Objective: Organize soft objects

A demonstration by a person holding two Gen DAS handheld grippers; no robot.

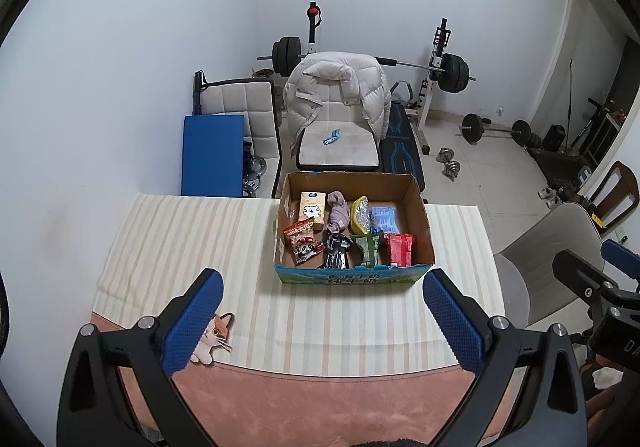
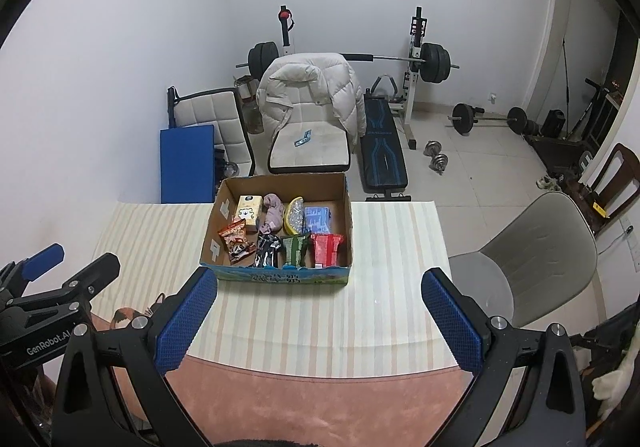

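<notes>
An open cardboard box point(image 1: 424, 223) point(image 2: 347, 215) stands at the far edge of the striped table point(image 1: 192, 247) point(image 2: 392, 247). It holds several soft items: a pink cloth point(image 1: 336, 213) point(image 2: 273, 215), a panda snack bag point(image 1: 305, 243) point(image 2: 237, 243), a red packet point(image 1: 399, 249) point(image 2: 327, 249), a green packet point(image 1: 369, 249) point(image 2: 295, 249) and a blue pack point(image 1: 383, 219) point(image 2: 317, 218). My left gripper point(image 1: 322, 287) is open and empty, short of the box. My right gripper point(image 2: 318, 287) is open and empty, also short of the box.
A chair with a white puffer jacket point(image 1: 340, 95) point(image 2: 310, 87) stands behind the table. A grey chair point(image 1: 552, 247) point(image 2: 532, 247) stands at the right. A cat sticker point(image 1: 214, 335) lies near the left finger. Weights and a bench point(image 2: 382, 143) fill the floor beyond.
</notes>
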